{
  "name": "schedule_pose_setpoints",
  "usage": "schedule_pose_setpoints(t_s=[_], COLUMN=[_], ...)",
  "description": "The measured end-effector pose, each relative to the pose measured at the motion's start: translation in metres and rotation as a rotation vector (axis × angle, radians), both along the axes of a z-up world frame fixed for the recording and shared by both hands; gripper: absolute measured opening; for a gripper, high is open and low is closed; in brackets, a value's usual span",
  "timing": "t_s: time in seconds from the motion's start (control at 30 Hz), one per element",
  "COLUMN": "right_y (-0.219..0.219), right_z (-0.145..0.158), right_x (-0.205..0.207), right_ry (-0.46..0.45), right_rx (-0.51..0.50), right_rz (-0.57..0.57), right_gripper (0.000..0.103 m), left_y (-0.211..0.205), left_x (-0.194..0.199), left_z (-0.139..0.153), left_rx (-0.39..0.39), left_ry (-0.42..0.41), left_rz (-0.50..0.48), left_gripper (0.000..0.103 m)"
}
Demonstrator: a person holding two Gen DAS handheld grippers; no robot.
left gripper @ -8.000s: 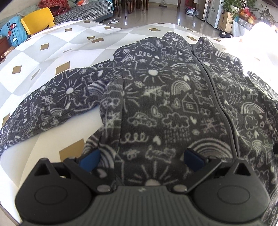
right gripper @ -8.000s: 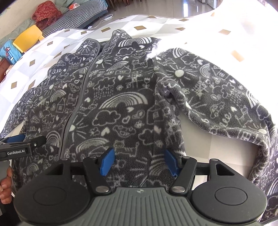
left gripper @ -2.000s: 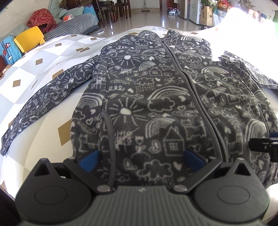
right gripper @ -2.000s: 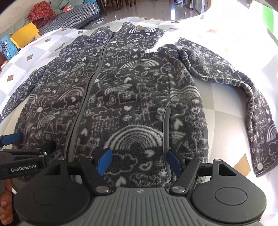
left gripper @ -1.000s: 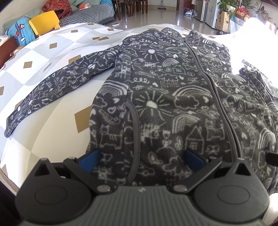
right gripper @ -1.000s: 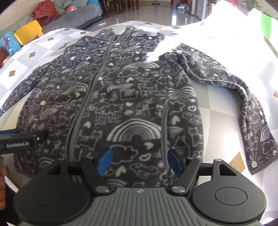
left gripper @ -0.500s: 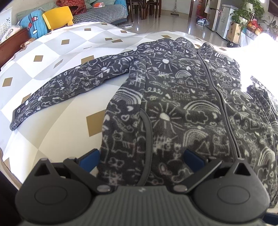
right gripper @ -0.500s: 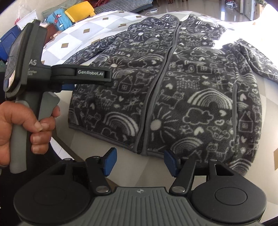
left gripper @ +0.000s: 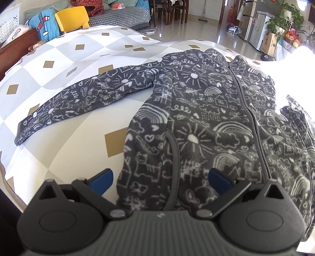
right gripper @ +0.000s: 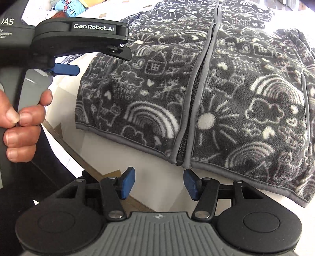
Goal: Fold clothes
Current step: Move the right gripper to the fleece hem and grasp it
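A dark grey fleece jacket [left gripper: 206, 122] with white doodle print lies flat and zipped on the checked cloth. Its left sleeve [left gripper: 78, 98] stretches out to the left. My left gripper [left gripper: 160, 180] hangs open over the jacket's lower left corner, nothing between its pads. The right wrist view shows the jacket [right gripper: 226, 88] with its bottom hem [right gripper: 137, 143] close up. My right gripper [right gripper: 159, 184] is open just short of the hem, near the zip's lower end. The left gripper [right gripper: 78, 33] appears there at upper left, held by a hand [right gripper: 19, 122].
The checked white, grey and gold cloth [left gripper: 59, 59] covers the table; its near edge [right gripper: 67, 143] runs diagonally below the hem. Behind are a yellow chair [left gripper: 70, 17], a sofa and potted plants [left gripper: 285, 17]. The jacket's right side is washed out by sunlight.
My right gripper has swung left and dropped low toward the bottom hem, so the left gripper and the hand now fill its upper left. The left gripper has shifted slightly left.
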State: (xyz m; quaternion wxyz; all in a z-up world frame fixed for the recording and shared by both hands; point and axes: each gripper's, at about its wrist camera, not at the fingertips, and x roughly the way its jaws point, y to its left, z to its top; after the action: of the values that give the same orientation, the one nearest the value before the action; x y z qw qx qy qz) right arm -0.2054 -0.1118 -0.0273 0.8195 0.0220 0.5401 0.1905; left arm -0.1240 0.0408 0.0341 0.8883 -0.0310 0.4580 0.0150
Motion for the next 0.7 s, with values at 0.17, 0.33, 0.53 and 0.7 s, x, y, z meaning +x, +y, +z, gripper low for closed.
schedule_pose_setpoints(t_s=[0.17, 0.33, 0.53, 0.7], right_y=[0.0, -0.003, -0.004, -0.005], right_z=[0.007, 0.027, 0.052, 0.073], right_x=[0.0, -0.003, -0.007, -0.011], right_ry=[-0.038, -0.138, -0.286, -0.409], right_rx=[0.023, 0.058, 0.086, 0.109], right_rz=[-0.006, -0.02, -0.024, -0.026], right_gripper=[0.054, 0.054, 0.054, 0.054], left_y=[0.011, 0.022, 0.028, 0.029], left_x=[0.0, 0.0, 0.0, -0.001], left_z=[0.001, 0.003, 0.003, 0.004], left_rx=[-0.009, -0.016, -0.019, -0.015], left_ry=[-0.001, -0.006, -0.007, -0.009], left_rz=[0.042, 0.09, 0.123, 0.124], left_gripper=[0.103, 0.103, 0.103, 0.103])
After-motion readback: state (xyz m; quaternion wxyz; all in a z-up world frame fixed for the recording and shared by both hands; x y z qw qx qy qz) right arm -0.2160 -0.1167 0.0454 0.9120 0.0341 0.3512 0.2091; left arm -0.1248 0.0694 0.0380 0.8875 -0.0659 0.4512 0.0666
